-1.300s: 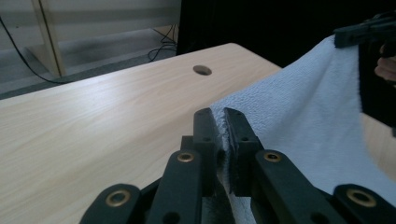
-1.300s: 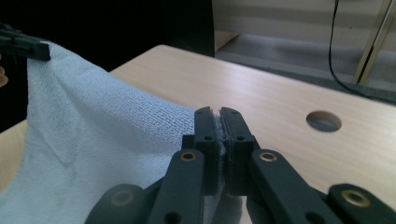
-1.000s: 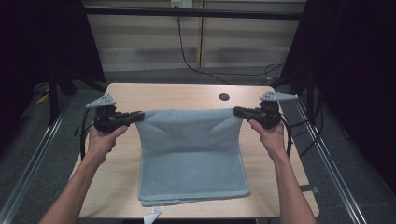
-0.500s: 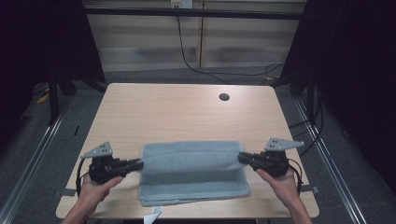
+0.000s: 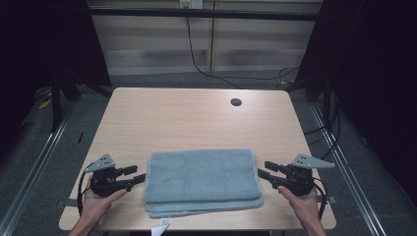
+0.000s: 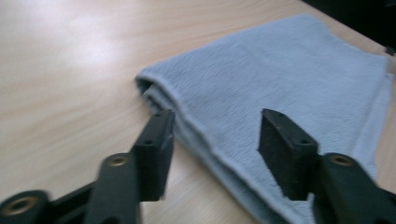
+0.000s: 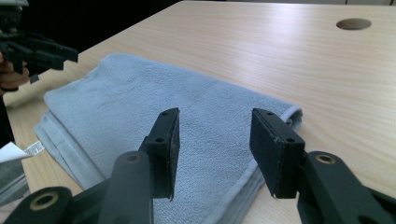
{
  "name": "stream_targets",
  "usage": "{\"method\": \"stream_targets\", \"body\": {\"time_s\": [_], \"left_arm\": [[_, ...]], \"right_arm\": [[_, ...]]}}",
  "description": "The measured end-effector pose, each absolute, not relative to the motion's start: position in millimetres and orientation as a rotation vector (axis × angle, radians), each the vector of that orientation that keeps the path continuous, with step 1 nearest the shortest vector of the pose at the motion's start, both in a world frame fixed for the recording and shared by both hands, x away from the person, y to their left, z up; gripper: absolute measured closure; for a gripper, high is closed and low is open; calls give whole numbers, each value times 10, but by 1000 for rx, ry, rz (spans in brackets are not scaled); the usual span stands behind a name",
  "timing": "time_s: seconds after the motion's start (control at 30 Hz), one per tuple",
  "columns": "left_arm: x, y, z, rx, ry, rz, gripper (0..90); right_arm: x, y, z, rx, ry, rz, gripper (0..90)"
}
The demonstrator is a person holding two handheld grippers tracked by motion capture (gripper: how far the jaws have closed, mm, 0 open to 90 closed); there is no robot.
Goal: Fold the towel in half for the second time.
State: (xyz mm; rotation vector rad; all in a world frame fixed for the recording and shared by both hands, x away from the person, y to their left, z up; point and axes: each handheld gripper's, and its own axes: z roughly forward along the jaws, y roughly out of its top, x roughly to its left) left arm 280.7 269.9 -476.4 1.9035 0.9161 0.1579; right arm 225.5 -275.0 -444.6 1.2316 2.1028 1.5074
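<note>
Lab: bare table (image 5: pixel 196 118), metal rails (image 5: pixel 34 167), dangling cables (image 5: pixel 196 54).

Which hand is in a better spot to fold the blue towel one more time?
Neither clearly: it looks about even. The left gripper sits open just off the folded towel's left end, and the right gripper sits open just off its right end. Both jaws have just been opening, with nothing pinched.

A round hole (image 5: pixel 236 102) pierces the wooden table (image 5: pixel 172 118); black cables (image 5: pixel 196 54) trail behind.

No readable text anywhere. A small white care tag (image 7: pixel 33 148) on the folded blue towel (image 7: pixel 154 107) carries print too tiny to read.
</note>
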Motion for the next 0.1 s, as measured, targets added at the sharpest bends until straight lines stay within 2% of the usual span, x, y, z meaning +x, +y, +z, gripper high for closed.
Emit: {"method": "stream_targets", "body": {"time_s": [0.1], "left_arm": [[2817,2740,-4765,1887,930,179,364]], "right_arm": [[2262,-2808,-4476,1271,2073,1491,495]]}}
